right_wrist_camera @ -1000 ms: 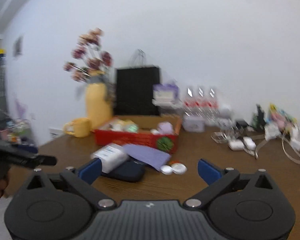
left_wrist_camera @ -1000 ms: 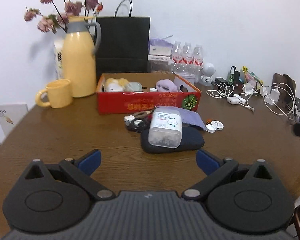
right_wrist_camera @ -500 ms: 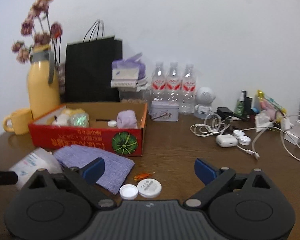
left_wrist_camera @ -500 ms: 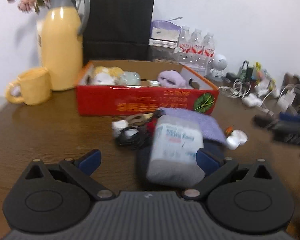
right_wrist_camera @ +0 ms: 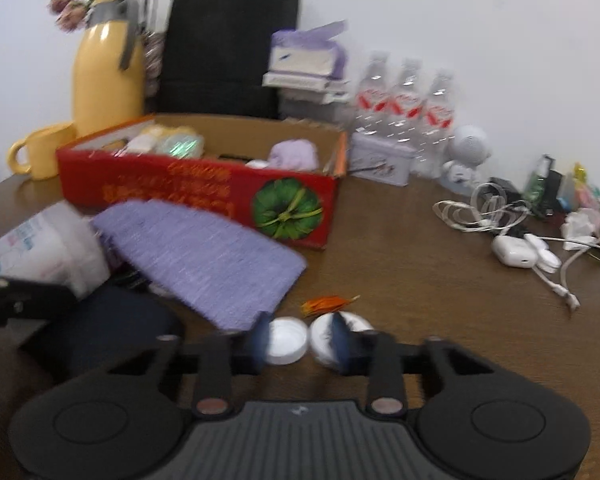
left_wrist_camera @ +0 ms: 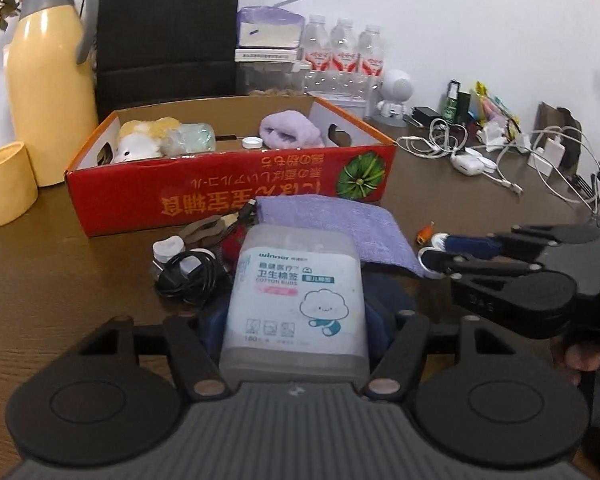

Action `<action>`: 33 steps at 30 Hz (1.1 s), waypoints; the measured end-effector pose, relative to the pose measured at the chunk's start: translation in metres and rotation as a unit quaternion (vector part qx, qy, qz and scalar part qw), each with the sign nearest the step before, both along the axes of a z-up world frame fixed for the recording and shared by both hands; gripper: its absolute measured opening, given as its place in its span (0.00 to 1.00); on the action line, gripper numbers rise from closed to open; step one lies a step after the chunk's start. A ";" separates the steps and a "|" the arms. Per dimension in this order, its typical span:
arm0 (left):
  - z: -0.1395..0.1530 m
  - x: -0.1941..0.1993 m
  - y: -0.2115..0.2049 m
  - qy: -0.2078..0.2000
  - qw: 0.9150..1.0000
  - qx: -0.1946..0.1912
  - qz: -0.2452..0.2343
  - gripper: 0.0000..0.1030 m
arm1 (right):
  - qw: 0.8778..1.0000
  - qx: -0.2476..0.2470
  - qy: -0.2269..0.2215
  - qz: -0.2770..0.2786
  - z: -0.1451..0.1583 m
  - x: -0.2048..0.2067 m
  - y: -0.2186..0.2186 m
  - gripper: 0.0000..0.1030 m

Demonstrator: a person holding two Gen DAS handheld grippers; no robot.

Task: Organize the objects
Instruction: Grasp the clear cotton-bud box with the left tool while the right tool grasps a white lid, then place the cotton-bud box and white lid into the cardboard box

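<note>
Cotton-bud box (left_wrist_camera: 296, 300) fills the gap between the left gripper (left_wrist_camera: 296, 332) fingers, which have just been closing and now sit against its two sides; it lies on a dark pouch (left_wrist_camera: 384, 300). Beyond its far end lies a purple cloth (left_wrist_camera: 332, 220). The right gripper (right_wrist_camera: 300, 340) has just been narrowing too: its blue fingertips (right_wrist_camera: 260, 338) flank two small white lids (right_wrist_camera: 286, 340) on the table (right_wrist_camera: 420, 280), but blur hides whether they touch them.
</note>
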State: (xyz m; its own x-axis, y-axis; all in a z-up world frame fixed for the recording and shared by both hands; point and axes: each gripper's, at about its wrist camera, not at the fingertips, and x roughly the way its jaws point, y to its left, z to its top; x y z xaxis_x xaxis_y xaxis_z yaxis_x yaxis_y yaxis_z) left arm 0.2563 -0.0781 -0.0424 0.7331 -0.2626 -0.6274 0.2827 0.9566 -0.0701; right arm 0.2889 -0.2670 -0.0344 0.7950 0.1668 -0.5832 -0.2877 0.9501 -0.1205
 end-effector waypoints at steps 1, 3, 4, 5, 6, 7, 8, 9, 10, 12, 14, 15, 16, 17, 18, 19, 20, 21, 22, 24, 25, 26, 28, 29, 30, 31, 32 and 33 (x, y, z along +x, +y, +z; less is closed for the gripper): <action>0.001 -0.004 0.002 0.001 1.000 -0.004 0.003 0.64 | 1.000 -0.016 -0.007 0.002 -0.001 -0.002 0.004 0.20; 0.006 -0.016 0.006 0.001 1.000 -0.007 0.012 0.64 | 0.999 -0.035 -0.010 0.010 -0.002 -0.004 0.009 0.20; 0.009 -0.023 0.009 -0.002 1.000 -0.009 0.017 0.64 | 0.999 -0.040 -0.010 0.017 -0.001 -0.005 0.010 0.20; 0.013 -0.035 0.013 -0.007 1.000 -0.012 0.019 0.64 | 0.999 -0.041 -0.008 0.019 0.000 -0.007 0.011 0.16; 0.016 -0.044 0.016 -0.008 1.000 -0.015 0.018 0.64 | 0.999 -0.042 -0.005 0.020 0.001 -0.010 0.011 0.14; 0.018 -0.055 0.020 -0.007 1.000 -0.016 0.019 0.64 | 0.999 -0.042 -0.003 0.025 0.003 -0.014 0.011 0.11; 0.019 -0.066 0.024 -0.005 1.000 -0.015 0.020 0.64 | 0.999 -0.040 -0.002 0.031 0.003 -0.019 0.011 0.10; 0.019 -0.077 0.027 -0.002 1.000 -0.014 0.021 0.64 | 0.998 -0.042 -0.002 0.036 0.004 -0.025 0.012 0.10; 0.017 -0.087 0.030 0.002 1.000 -0.011 0.024 0.64 | 0.998 -0.047 -0.001 0.036 0.005 -0.032 0.013 0.08; 0.013 -0.103 0.034 0.012 1.000 -0.003 0.029 0.64 | 0.998 -0.045 0.003 0.041 0.008 -0.049 0.014 0.08; 0.009 -0.115 0.039 0.023 0.999 -0.001 0.045 0.64 | 0.998 -0.030 0.012 0.049 0.009 -0.072 0.015 0.08; 0.008 -0.119 0.042 0.024 0.998 -0.001 0.050 0.64 | 0.998 -0.026 0.015 0.054 0.009 -0.085 0.017 0.08; 0.006 -0.124 0.044 0.025 0.998 -0.002 0.057 0.64 | 0.998 -0.023 0.011 0.058 0.009 -0.100 0.019 0.08; 0.004 -0.128 0.045 0.027 0.998 0.000 0.064 0.64 | 0.998 -0.024 0.011 0.065 0.009 -0.113 0.021 0.08; 0.002 -0.131 0.047 0.031 0.997 0.001 0.068 0.64 | 0.997 -0.023 0.012 0.077 0.010 -0.126 0.024 0.08; 0.000 -0.134 0.048 0.034 0.997 0.000 0.069 0.64 | 0.996 -0.021 0.010 0.089 0.010 -0.138 0.026 0.08; -0.002 -0.136 0.048 0.037 0.997 0.001 0.068 0.65 | 0.996 -0.022 0.007 0.091 0.011 -0.147 0.028 0.08; -0.004 -0.138 0.048 0.042 0.997 0.005 0.068 0.65 | 0.996 -0.025 0.006 0.090 0.013 -0.154 0.029 0.08; -0.006 -0.140 0.047 0.046 0.996 0.008 0.069 0.66 | 0.996 -0.020 0.005 0.087 0.017 -0.161 0.028 0.09; -0.009 -0.146 0.046 0.044 0.997 0.010 0.067 0.70 | 0.997 0.013 0.009 0.079 0.025 -0.173 0.021 0.13; -0.010 -0.147 0.045 0.044 0.997 0.010 0.061 0.73 | 0.997 0.025 0.017 0.077 0.026 -0.178 0.019 0.15; -0.011 -0.148 0.044 0.047 0.997 0.008 0.054 0.78 | 0.996 0.033 0.022 0.075 0.025 -0.183 0.017 0.20; -0.011 -0.146 0.044 0.049 0.998 0.000 0.048 0.81 | 0.996 0.038 0.028 0.070 0.023 -0.189 0.016 0.31; -0.012 -0.144 0.044 0.050 0.998 0.000 0.047 0.80 | 0.997 0.040 0.027 0.066 0.021 -0.189 0.016 0.37; -0.012 -0.142 0.044 0.050 0.998 0.002 0.047 0.70 | 0.997 0.040 0.028 0.060 0.019 -0.187 0.017 0.37; -0.012 -0.141 0.044 0.046 0.998 0.008 0.047 0.65 | 0.997 0.039 0.029 0.055 0.017 -0.182 0.018 0.37; -0.011 -0.140 0.043 0.043 0.998 0.011 0.042 0.64 | 0.997 0.041 0.030 0.052 0.015 -0.177 0.020 0.36; -0.011 -0.138 0.045 0.047 0.998 0.005 0.041 0.64 | 0.997 0.045 0.033 0.051 0.014 -0.171 0.022 0.36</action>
